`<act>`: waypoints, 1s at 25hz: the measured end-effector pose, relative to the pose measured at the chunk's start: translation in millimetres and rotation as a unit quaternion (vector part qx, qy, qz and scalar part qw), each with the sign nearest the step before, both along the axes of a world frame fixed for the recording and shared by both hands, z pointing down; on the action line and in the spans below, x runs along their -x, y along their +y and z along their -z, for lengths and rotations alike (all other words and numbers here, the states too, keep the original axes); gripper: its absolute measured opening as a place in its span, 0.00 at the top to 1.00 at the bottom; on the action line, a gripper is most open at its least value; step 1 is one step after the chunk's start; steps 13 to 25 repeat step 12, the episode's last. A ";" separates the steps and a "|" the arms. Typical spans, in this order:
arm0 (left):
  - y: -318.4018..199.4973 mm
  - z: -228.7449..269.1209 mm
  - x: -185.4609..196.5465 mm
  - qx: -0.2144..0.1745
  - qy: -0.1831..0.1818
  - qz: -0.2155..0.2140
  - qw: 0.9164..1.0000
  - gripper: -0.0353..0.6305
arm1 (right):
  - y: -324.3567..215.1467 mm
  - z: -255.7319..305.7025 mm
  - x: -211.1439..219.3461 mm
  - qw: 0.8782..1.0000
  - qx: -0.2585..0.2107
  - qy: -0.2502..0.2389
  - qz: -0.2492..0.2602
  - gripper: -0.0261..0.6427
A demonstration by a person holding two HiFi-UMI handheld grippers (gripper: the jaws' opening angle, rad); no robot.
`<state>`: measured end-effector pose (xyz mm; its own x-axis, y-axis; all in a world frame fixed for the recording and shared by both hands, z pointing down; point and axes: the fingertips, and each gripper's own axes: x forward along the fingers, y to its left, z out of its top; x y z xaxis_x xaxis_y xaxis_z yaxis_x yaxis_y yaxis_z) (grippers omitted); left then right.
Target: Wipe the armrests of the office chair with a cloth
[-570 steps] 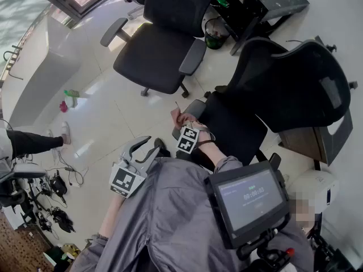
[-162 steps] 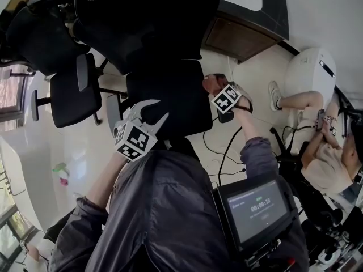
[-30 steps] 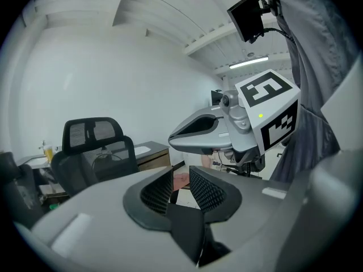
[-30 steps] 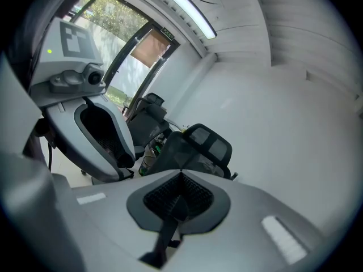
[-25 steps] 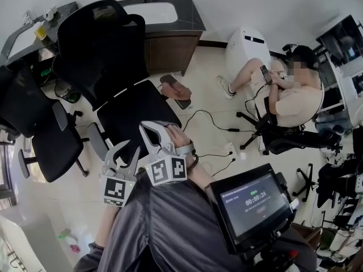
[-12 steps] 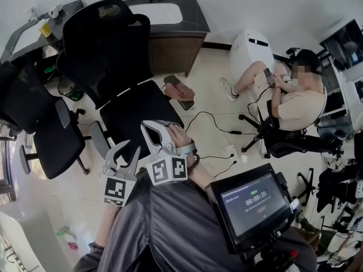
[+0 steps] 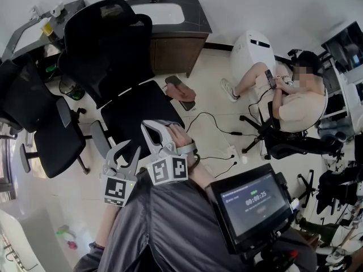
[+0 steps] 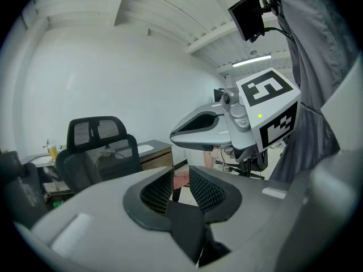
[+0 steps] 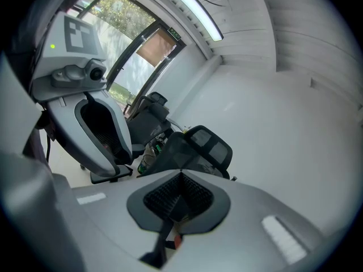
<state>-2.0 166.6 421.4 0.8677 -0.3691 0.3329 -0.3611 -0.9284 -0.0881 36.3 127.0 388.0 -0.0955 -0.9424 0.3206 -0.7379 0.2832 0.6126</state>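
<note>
Head view records two grippers, both held close in front of the wearer's grey jacket (image 7: 164, 220). On the left gripper (image 7: 126, 151) the jaws stand apart with nothing between them, as its own view confirms. On the right gripper (image 7: 152, 130) the jaws are together, pads meeting with nothing pinched, and one hand (image 7: 180, 137) sits behind it. Three chairs are counted with certainty. The black office chair (image 7: 142, 115) stands just beyond the grippers and has two armrests: a left armrest (image 7: 100, 140) near the left gripper and a right armrest (image 7: 185, 102) at the far right of the seat. One cloth (image 7: 180, 89), pinkish, lies draped on that right armrest, apart from both grippers. A second black chair (image 7: 51, 143) stands to the left, near the first. A third chair (image 7: 295, 143) at the right carries one seated person (image 7: 298, 103). One dark-topped desk (image 7: 176, 30) stands beyond the office chair against the far wall, with one white rounded appliance (image 7: 252, 47) to its right. One screen (image 7: 254, 200) is mounted near, at the lower right of the view. Cables (image 7: 218, 126) trail across the floor (image 7: 215, 78), which is pale and glossy. Walls are white. The right gripper view shows one large window (image 9: 122, 50) and one ceiling strip light (image 9: 195, 10).
</note>
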 end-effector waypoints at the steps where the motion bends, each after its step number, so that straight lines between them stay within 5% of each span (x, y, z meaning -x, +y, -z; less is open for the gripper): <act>1: 0.5 -0.2 -0.5 0.000 0.000 0.000 1.000 0.79 | 0.3 0.0 -0.2 1.000 0.000 0.000 0.000 0.96; 25: 1.5 -1.1 -4.0 -0.002 -0.002 -0.004 1.000 0.79 | 1.2 0.4 -3.4 1.000 -0.002 0.005 0.000 0.96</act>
